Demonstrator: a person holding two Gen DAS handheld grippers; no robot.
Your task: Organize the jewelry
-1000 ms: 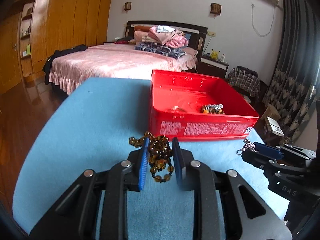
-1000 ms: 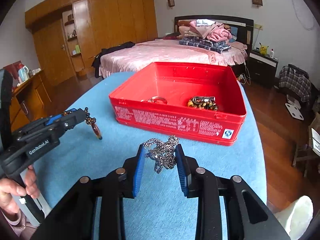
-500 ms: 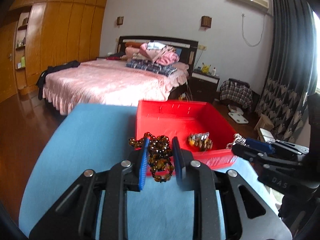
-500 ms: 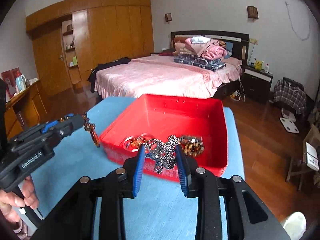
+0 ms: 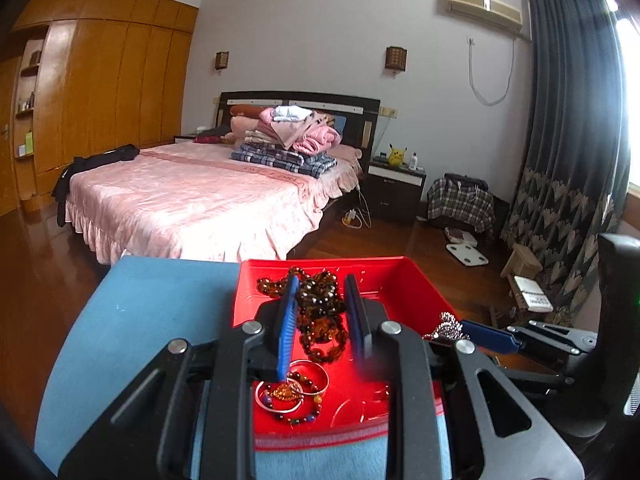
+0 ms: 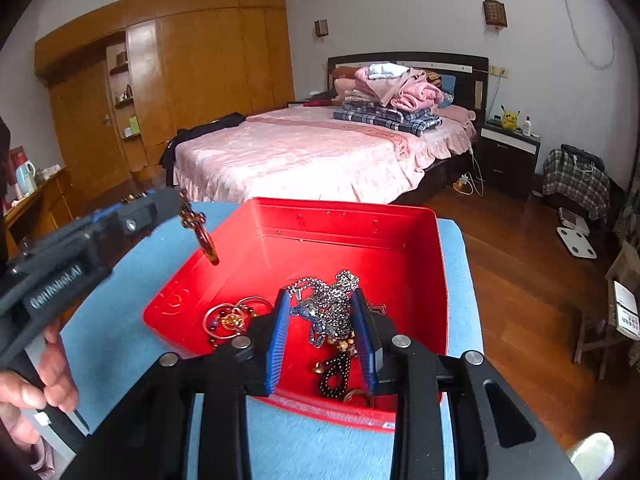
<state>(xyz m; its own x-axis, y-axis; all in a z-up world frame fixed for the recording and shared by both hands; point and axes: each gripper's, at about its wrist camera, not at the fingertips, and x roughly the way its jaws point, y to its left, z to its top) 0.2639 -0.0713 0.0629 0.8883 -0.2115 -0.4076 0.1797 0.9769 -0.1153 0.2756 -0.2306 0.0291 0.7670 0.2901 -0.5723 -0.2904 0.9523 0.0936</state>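
A red plastic box (image 5: pixel 416 292) (image 6: pixel 400 248) stands on the blue table top (image 5: pixel 152 312) (image 6: pixel 116 340). My left gripper (image 5: pixel 320 316) hangs over the box, shut on a bunch of brown amber beads (image 5: pixel 320 312) that dangles between its blue pads. Over the box's near right part, my right gripper (image 6: pixel 320 316) is shut on a bunched silver chain (image 6: pixel 328 308). Bangles and a bead bracelet (image 5: pixel 292 392) (image 6: pixel 232 316) lie on the box floor, with a dark bead string (image 6: pixel 334 372) beside them. In the right wrist view the left gripper (image 6: pixel 184 206) enters from the left with beads hanging.
A person's hand (image 6: pixel 36 384) holds the left gripper's handle at the lower left. Beyond the table stand a pink bed (image 5: pixel 200 196) with folded clothes, a wooden wardrobe (image 5: pixel 100 92) and a dark nightstand (image 5: pixel 396 184). A wooden floor surrounds the table.
Both grippers moved forward and a little up, from above the blue table in front of the box to over the inside of the box. Each kept its jewelry.
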